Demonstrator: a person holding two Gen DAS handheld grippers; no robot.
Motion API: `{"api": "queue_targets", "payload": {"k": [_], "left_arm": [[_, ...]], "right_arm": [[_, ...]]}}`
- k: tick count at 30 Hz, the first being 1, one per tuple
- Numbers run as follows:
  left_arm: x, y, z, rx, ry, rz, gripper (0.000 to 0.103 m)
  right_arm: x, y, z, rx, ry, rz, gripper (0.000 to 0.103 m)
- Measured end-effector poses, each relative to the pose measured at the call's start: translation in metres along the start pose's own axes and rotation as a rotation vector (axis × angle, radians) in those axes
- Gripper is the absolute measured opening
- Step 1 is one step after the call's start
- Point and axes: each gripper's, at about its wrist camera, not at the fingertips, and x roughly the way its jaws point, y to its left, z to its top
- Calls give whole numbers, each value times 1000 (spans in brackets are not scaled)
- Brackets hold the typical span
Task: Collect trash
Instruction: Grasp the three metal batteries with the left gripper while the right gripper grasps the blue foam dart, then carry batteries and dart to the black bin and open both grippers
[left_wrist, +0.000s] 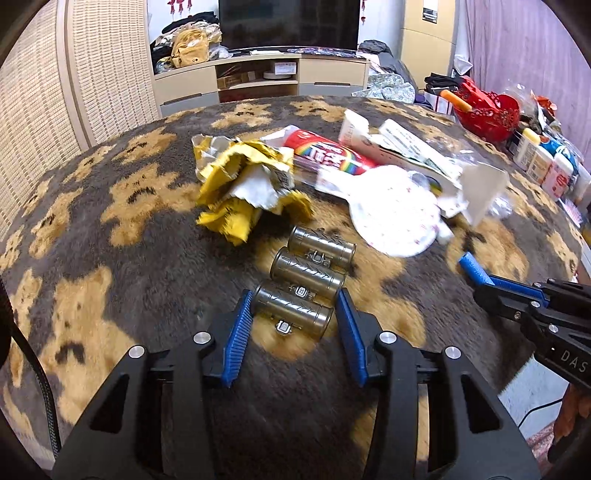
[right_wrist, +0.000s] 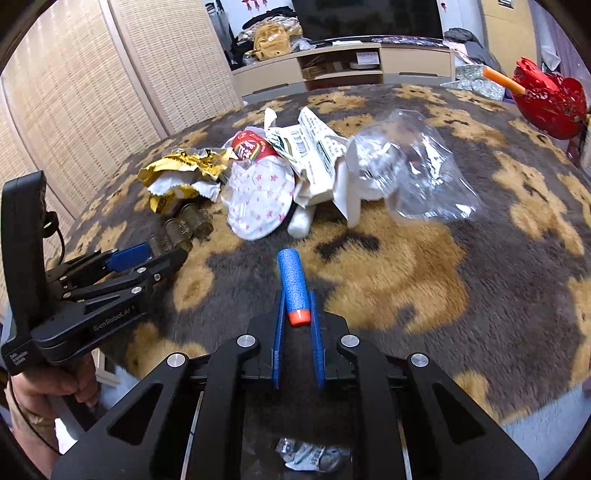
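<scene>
Three linked brass-coloured metal cylinders (left_wrist: 306, 273) lie on the brown and tan rug (left_wrist: 110, 295). My left gripper (left_wrist: 294, 297) is open, with the nearest cylinder (left_wrist: 293, 314) between its blue pads (left_wrist: 240, 325), which sit close to both ends. My right gripper (right_wrist: 295, 295) is shut on a blue foam dart (right_wrist: 291, 273) whose orange tip points back at the camera. In the left wrist view the right gripper (left_wrist: 476, 277) reaches in from the right edge with the dart (left_wrist: 469, 264). In the right wrist view the left gripper (right_wrist: 162, 254) sits at the cylinders (right_wrist: 184, 229).
Behind the cylinders lies a trash pile: a yellow wrapper (left_wrist: 240, 184), a red packet (left_wrist: 325, 155), a star-print paper plate (left_wrist: 391, 218), a torn carton (left_wrist: 406, 147) and clear plastic (right_wrist: 417, 173). A red basket (left_wrist: 487, 110) and bottles (left_wrist: 546, 166) stand at the right.
</scene>
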Motion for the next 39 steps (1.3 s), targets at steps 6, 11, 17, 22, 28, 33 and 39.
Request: {"api": "queue_targets", "payload": {"k": [6, 11, 17, 22, 28, 33, 39], "left_arm": [[-25, -18, -26, -4, 27, -8, 43], [-52, -34, -55, -15, 46, -28, 43], [-88, -53, -87, -27, 49, -52, 43], [-106, -71, -110, -24, 66, -69, 43], [-95, -85, -142, -32, 139, -79, 43], [-78, -91, -163, -52, 201, -85, 43], [-58, -95, -186, -82, 275, -102, 43]], "right_arm": [[-20, -5, -19, 6, 12, -19, 14], [-39, -4, -39, -1, 25, -33, 14], [-63, -5, -66, 2, 34, -24, 14], [-76, -3, -87, -7, 49, -16, 14], [-72, -12, -113, 13, 104, -10, 14], [-57, -21, -134, 38, 161, -10, 14], [-32, -29, -156, 78, 223, 32, 14]]}}
